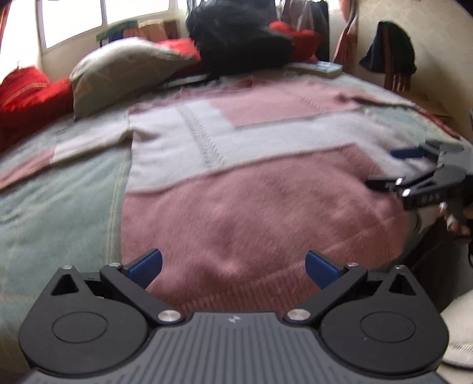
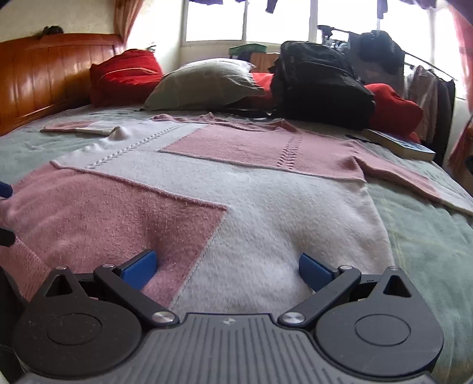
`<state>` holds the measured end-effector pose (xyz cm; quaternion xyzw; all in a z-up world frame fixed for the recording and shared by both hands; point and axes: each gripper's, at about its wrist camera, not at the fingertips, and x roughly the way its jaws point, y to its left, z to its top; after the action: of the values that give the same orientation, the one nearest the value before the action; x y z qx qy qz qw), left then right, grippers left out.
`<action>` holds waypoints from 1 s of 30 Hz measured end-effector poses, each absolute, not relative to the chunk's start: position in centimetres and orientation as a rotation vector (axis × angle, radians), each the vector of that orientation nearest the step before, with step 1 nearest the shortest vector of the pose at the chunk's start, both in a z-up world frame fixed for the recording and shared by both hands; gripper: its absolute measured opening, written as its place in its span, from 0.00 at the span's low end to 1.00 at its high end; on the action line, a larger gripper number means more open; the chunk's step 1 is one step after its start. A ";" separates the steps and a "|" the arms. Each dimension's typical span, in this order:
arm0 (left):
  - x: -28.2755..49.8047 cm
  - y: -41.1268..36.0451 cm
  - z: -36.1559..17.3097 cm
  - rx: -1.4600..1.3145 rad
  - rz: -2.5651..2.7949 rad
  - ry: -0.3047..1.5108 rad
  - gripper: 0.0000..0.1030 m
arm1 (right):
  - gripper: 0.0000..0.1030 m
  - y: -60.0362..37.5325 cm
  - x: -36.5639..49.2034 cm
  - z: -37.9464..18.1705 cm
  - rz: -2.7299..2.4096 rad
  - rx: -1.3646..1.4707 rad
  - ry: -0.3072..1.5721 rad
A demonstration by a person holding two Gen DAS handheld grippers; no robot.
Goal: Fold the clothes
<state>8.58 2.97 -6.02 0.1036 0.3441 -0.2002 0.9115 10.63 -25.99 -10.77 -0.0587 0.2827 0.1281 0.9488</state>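
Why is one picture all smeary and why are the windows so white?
The left wrist view is motion-blurred: the sweater and pillow look smeared. The right wrist view is sharper, so the sweater's stitching shows. In both views the windows glare white, and the fisheye lens bends the bed.

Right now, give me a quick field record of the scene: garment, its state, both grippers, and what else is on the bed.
garment: pink and white block sweater
state: spread flat on the green bedspread, sleeves out to both sides, no fold yet
left gripper: open, at the pink hem
right gripper: open, at the hem where pink meets white
far side of bed: grey pillow, red cushions, black backpack, a book
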 end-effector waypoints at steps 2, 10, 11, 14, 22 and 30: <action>9.0 2.8 -5.8 0.172 -0.447 0.681 0.99 | 1.00 -25.8 10.4 -10.5 0.242 -0.115 0.587; 9.6 1.2 -6.7 0.230 -0.499 0.788 0.99 | 1.00 -24.8 9.6 -8.6 0.270 -0.137 0.568; 9.6 1.5 -6.2 0.213 -0.499 0.783 0.99 | 1.00 -24.3 9.9 -8.5 0.285 -0.143 0.565; 10.0 2.1 -4.9 0.176 -0.451 0.757 0.99 | 1.00 -23.0 10.7 -8.7 0.325 -0.171 0.573; 10.1 1.6 -5.0 0.225 -0.398 0.786 0.99 | 1.00 -23.8 8.7 -10.3 0.354 -0.206 0.633; 12.1 -0.2 -4.8 0.222 -0.464 0.781 0.99 | 1.00 -26.9 9.0 -7.8 0.287 -0.091 0.597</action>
<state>12.06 -0.17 -4.83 0.1070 0.3766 -0.2238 0.8926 9.00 -26.88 -7.80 -0.0445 0.2929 0.1408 0.9447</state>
